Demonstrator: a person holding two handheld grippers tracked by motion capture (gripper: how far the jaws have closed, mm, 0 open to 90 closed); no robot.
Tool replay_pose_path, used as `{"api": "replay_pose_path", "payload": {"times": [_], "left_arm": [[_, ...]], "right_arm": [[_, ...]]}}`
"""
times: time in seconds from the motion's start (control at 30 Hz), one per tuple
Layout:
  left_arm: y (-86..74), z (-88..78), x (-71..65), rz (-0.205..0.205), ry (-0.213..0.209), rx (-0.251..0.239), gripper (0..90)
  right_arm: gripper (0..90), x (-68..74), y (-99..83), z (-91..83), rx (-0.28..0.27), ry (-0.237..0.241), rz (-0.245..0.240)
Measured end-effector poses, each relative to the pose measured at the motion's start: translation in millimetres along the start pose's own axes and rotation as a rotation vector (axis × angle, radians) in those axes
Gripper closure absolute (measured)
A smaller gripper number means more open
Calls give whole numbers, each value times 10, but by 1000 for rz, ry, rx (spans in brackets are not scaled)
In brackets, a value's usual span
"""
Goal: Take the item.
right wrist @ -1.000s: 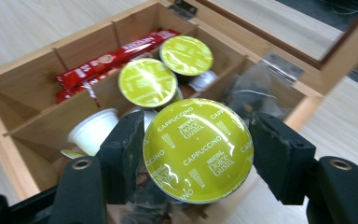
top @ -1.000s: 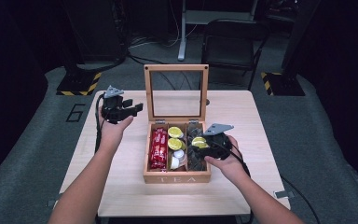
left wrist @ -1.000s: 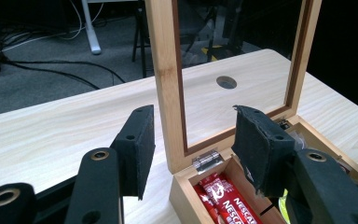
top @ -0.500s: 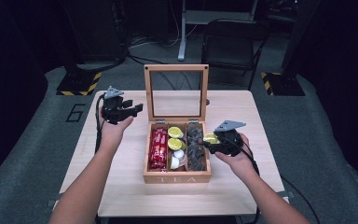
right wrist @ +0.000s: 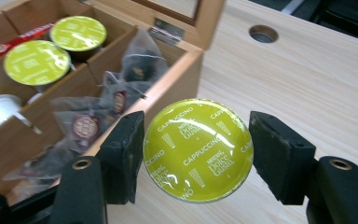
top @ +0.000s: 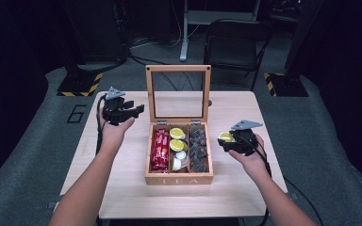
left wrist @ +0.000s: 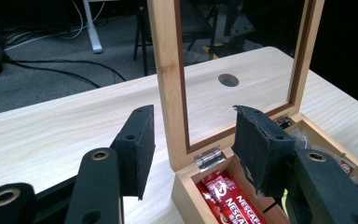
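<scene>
1. Holding a lime-green capsule (right wrist: 198, 150), the right gripper (top: 233, 140) sits over bare table (top: 245, 188) just to the right of the wooden tea box (top: 179, 179). In the right gripper view the capsule fills the gap between the two black pads; the left pad (right wrist: 126, 154) touches its rim, while a thin gap seems to show at the right pad. The foil lid, printed "Cappuccino", faces the camera.

2. The capsule lies outside the box, just beside its right wall, above the tabletop.

3. The left gripper (top: 122, 110) is held above the table to the left of the box, near the upright glass lid (top: 178, 92). Its jaws stand partly apart with nothing between them; in the left gripper view the lid frame and the box's hinge corner appear beyond the gap.

4. Inside the box: red sachets (top: 160, 150) in the left compartment, green capsules (top: 176, 140) and white cups (top: 181, 159) in the middle one, dark tea bags (top: 199, 149) in the right one.

5. Limits of view:
   - The held capsule's body is hidden behind its lid, so the contact on the underside cannot be checked.
   - In the high view the capsule is small and partly covered by the gripper's grey plate.
   - The left gripper view cuts the box off at the bottom edge, and its right jaw hides most of the middle compartment.
   - The tea bag labels are too small to read.
</scene>
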State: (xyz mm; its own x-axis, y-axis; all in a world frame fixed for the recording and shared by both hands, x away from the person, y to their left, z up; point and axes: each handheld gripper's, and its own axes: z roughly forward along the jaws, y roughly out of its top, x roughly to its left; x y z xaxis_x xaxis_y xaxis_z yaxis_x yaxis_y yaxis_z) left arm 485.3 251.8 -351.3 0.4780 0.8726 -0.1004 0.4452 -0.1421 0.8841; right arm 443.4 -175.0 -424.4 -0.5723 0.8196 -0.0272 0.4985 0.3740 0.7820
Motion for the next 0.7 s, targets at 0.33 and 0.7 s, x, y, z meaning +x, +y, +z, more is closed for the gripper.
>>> {"api": "replay_pose_path", "payload": {"times": [0.33,0.7], "left_arm": [[-2,5,-14,4,-1,3,480],[-3,1,-6,3,0,5,480]], "right_arm": [[368,-192,-140,-25,18,-56,43],[368,-382,-285,-14,39,-111,78]]}}
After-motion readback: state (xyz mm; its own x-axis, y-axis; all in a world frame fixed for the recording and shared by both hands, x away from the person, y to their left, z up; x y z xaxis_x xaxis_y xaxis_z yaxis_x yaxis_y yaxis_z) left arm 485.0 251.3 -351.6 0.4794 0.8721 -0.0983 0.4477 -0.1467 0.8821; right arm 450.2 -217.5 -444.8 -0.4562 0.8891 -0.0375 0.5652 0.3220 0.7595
